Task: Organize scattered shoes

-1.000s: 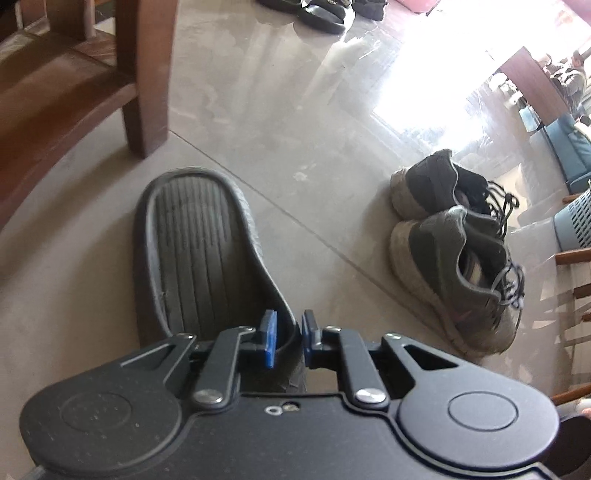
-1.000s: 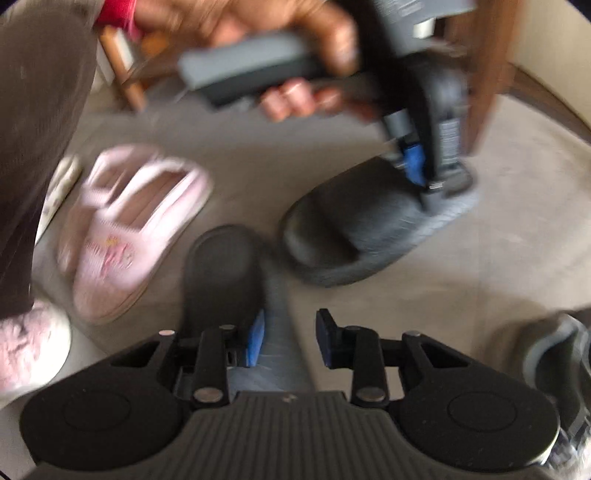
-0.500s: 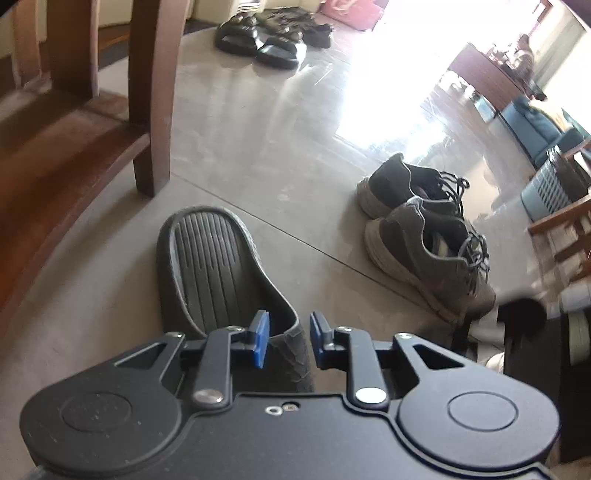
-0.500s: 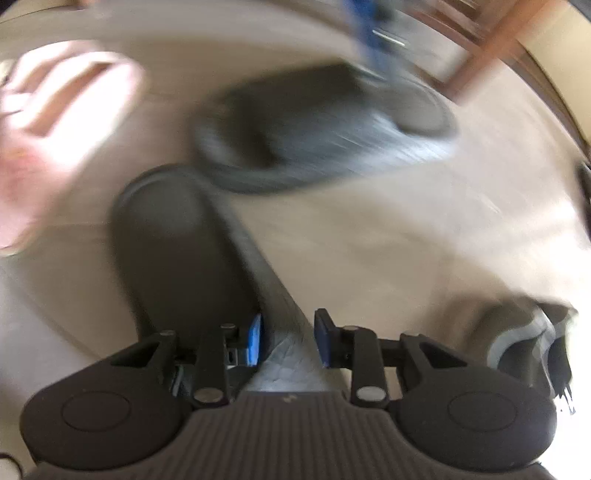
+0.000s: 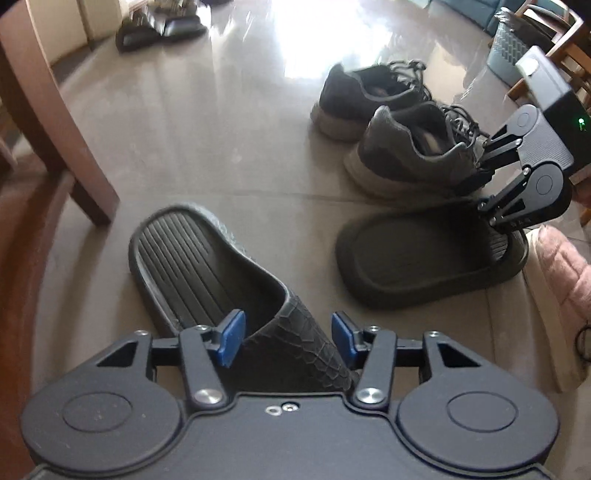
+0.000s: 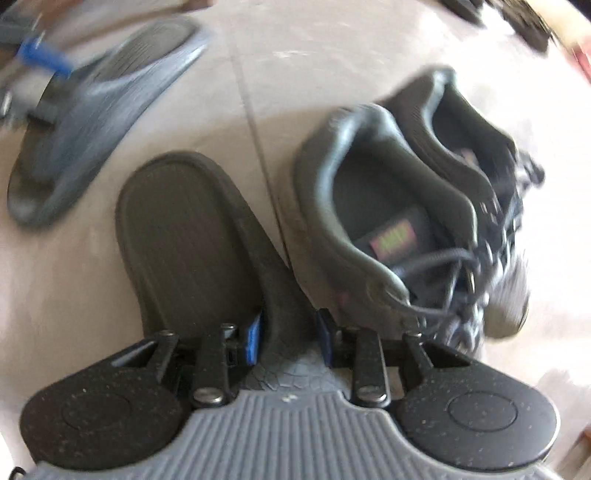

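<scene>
A black ribbed slide point(image 5: 192, 258) lies on the floor with its strap between the blue pads of my left gripper point(image 5: 287, 341). The jaws are opening and the pads stand off the strap. My right gripper point(image 6: 289, 338) is shut on the strap of the second black slide point(image 6: 184, 229), pointing straight down. From the left wrist view, that slide point(image 5: 417, 258) sits to the right of the first, with the right gripper point(image 5: 484, 201) at its strap end. A pair of grey sneakers point(image 5: 406, 158) stands just beyond it, right beside it in the right wrist view point(image 6: 369, 206).
A wooden furniture leg point(image 5: 62, 140) stands at the left. A pink fluffy slipper point(image 5: 565, 269) lies at the right edge. More dark shoes point(image 5: 162, 29) sit far back by the wall. A blue basket point(image 5: 511, 46) and chairs are at the back right.
The left gripper's jaws have spread apart off the ribbed slide's strap. The right gripper has rolled and carried the second slide over beside the grey sneakers, into the left wrist view.
</scene>
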A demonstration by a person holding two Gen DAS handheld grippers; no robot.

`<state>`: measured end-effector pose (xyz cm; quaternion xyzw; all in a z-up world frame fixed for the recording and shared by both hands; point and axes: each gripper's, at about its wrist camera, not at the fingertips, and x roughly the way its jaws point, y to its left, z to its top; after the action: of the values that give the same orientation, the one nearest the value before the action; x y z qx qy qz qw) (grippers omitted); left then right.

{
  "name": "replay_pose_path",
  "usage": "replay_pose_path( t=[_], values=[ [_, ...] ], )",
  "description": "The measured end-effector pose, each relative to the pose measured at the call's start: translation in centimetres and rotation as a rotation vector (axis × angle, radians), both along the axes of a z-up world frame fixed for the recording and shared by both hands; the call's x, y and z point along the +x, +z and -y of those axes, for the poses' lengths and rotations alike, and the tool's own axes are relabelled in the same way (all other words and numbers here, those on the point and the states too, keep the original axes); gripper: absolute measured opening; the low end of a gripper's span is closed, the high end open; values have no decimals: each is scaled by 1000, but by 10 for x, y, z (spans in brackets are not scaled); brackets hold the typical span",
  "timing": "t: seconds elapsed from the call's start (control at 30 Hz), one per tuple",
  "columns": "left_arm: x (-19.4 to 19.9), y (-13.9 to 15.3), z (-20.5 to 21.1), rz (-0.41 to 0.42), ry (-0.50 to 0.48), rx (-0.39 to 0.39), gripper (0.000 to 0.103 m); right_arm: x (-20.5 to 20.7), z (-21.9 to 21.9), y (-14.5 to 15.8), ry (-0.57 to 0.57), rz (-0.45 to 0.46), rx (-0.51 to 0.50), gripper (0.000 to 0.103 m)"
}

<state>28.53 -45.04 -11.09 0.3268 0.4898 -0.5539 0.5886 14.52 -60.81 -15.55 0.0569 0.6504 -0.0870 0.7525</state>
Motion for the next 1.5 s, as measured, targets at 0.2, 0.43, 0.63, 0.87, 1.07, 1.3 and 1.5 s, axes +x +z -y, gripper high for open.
replay_pose_path(
  t=[0.2, 0.43, 0.63, 0.87, 1.07, 1.3, 1.5],
  values=[
    [-8, -15, -12, -175, 55, 67, 26, 6, 0, 6, -40, 57, 48, 35],
    [-42, -36, -9, -395, 154, 88, 23, -1, -13, 42, 50, 166, 49, 36],
    [-86, -40, 11, -476, 155, 50, 25, -32, -6, 59, 46, 154, 34, 39],
    [-97, -45, 30, -615, 133, -1, 38, -74, -3, 67, 46, 74, -4, 42],
    [-91, -31, 22, -620, 33, 85, 40, -99, -9, 52, 124, -15, 22, 47],
    [-83, 21, 4, -394, 24, -62, 41, -93, -20, 24, 179, -39, 85, 52],
    [-98, 57, 10, -37, 19, -158, 41, -78, -36, 30, 260, -7, 133, 53]
  ],
)
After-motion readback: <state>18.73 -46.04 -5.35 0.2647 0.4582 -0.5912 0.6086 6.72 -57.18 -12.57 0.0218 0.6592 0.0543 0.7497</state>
